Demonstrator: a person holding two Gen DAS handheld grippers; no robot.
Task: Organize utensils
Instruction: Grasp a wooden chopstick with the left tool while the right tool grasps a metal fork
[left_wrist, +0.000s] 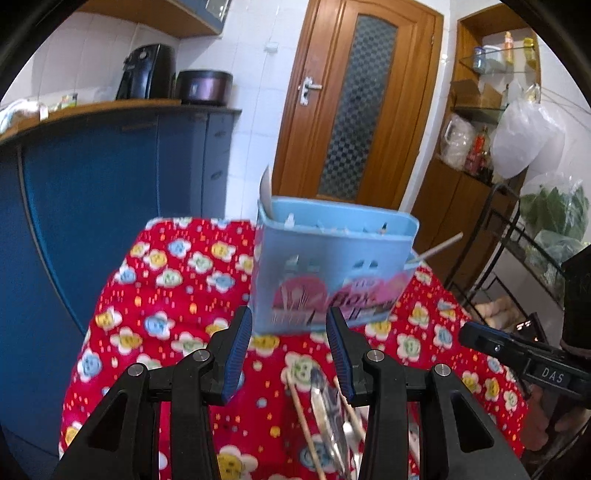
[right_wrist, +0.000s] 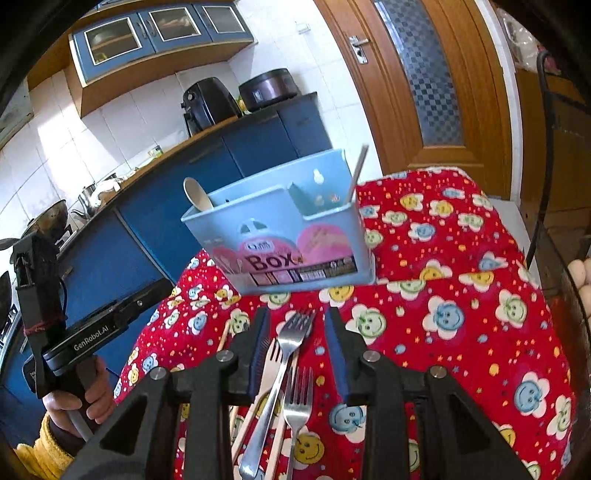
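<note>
Kitchen interior, seen along both grippers. White glazed wall tiles back a run of blue cabinets with a wood-edged counter; wall cupboards of the same blue, with glass panes, hang above it in the right wrist view. A varnished wooden door with a patterned frosted pane and a metal lever handle stands behind the box. On the counter, left of the door, sit a glossy black air fryer and a dark round cooker pot.

The working surface is covered by a soft red cloth printed with smiling flowers in yellow, blue and white.

The utensil box, pale blue moulded plastic, rectangular with rounded corners and inner dividers, stands on the cloth at its far end; its front carries a pink label reading "Box". A pale spoon leans in its left compartment and a thin metal handle in its right.

Nearer than the box lie loose utensils: a metal fork, a second metal fork, a flat wooden fork and wooden chopsticks.

The left gripper, black with ribbed blue pads, stands parted and grasps nothing, just short of the box. The right gripper is likewise released; the first fork's tines lie between its pads, untouched by them.
</note>
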